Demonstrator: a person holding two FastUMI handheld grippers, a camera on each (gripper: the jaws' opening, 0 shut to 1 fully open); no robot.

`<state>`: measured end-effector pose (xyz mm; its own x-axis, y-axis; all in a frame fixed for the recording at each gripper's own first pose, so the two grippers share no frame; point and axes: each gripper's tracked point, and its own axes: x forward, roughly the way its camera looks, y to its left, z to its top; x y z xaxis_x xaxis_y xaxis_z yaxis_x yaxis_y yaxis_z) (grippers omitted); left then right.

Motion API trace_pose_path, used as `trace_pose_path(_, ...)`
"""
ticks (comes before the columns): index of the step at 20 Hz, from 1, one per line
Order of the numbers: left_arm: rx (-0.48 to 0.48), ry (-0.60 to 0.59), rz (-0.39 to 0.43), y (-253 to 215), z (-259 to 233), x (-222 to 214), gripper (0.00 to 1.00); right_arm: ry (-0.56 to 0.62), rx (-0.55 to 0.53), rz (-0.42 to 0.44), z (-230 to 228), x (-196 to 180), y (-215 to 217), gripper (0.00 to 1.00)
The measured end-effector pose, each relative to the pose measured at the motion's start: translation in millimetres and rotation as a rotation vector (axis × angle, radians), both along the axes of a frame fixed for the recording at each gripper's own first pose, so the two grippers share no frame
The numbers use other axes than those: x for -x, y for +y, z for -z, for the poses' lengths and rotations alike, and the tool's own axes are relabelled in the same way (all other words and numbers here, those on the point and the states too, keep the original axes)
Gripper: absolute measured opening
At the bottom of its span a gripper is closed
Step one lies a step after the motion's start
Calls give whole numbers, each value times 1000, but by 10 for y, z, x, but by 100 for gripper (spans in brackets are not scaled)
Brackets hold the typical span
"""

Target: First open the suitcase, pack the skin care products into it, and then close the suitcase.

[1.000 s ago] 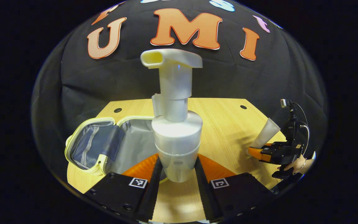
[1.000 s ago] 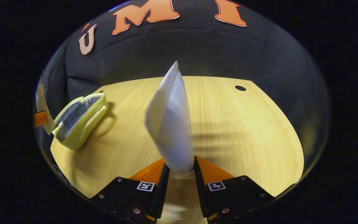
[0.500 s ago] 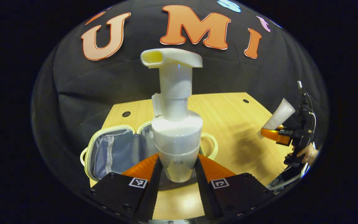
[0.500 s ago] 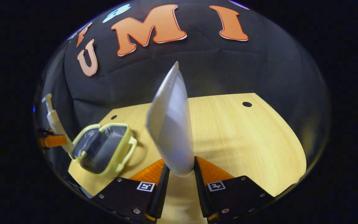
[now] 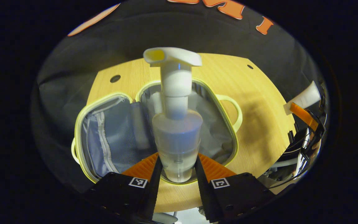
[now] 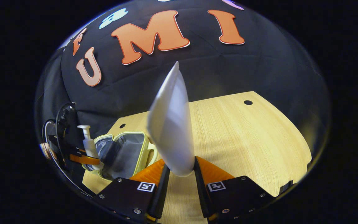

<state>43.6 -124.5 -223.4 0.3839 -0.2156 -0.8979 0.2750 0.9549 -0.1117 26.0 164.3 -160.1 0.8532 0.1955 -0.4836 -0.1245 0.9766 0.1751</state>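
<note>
No words or numbers I can read. Signs: one square coded marker on each finger of my left gripper, left marker and right marker; the same pair on my right gripper, at and. These are patterns, not letters. Bottle between my left fingers: a tiny mark low on its wall, too small to read. Tube between my right fingers: no print I can make out.

The left gripper had black wedge-shaped finger mounts, each bearing a square black-and-white marker and small screws. The right gripper carried the same mounts, markers and silver screws. Black cables looped around both bodies where seen from afar.
</note>
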Motion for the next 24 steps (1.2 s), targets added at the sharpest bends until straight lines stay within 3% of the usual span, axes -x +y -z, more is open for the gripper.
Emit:
trace_pose_path(8, -7, 122, -14, -13, 687, -350, 59, 26, 14, 60, 32, 18, -112, 47)
trace_pose_path(16, 9, 137, -33, -109, 755, -395, 60, 35, 14, 51, 32, -51, -37, 47)
trace_pose_path(18, 7, 104, -19, -110, 691, -462, 64, 40, 16, 46, 48, -63, -25, 47)
trace_pose_path(21, -25, 37, 2, -139, 501, -499, 95, 43, 15, 36, 40, -71, 22, 47)
trace_pose_path(24, -68, -70, 19, -133, 173, -589, 98, 40, 14, 14, -10, -95, 131, 47)
